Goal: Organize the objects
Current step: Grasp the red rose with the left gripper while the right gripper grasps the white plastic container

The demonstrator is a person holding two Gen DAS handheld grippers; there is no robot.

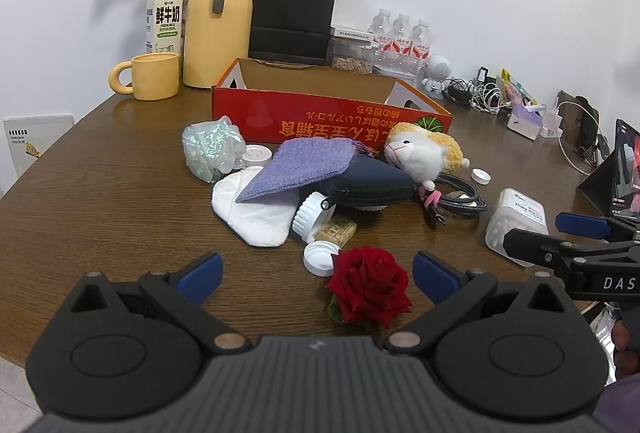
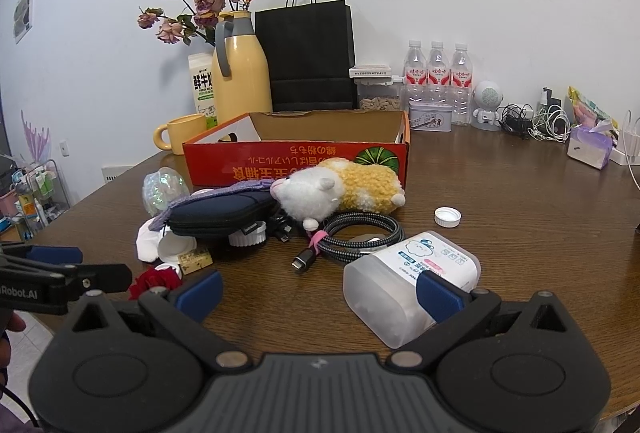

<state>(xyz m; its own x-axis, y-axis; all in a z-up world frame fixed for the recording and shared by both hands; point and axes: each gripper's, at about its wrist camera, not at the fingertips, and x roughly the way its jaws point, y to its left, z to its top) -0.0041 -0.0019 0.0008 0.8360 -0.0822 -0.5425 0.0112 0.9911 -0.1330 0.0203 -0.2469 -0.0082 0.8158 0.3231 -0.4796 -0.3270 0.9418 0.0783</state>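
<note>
A pile lies on the brown table (image 1: 100, 193) in front of an open red cardboard box (image 1: 320, 117): a plush hamster (image 1: 424, 153), a dark zip pouch (image 1: 368, 181), a purple cloth (image 1: 296, 169), a white cloth (image 1: 256, 213), a braided cable (image 1: 456, 201) and a white bottle (image 1: 312, 217). My left gripper (image 1: 318, 275) is open, and a red rose (image 1: 370, 285) lies between its fingers, nearer the right one. My right gripper (image 2: 318, 291) is open; a translucent swab box (image 2: 400, 281) rests against its right finger.
Along the back wall stand a yellow mug (image 1: 154, 75), a yellow jug (image 1: 218, 17), a milk carton (image 1: 164, 17), a black paper bag (image 1: 292, 5), water bottles (image 1: 400, 33) and tangled chargers (image 1: 480, 95). Loose white caps (image 2: 447, 216) lie on the table. A tablet (image 1: 624, 169) stands at the right.
</note>
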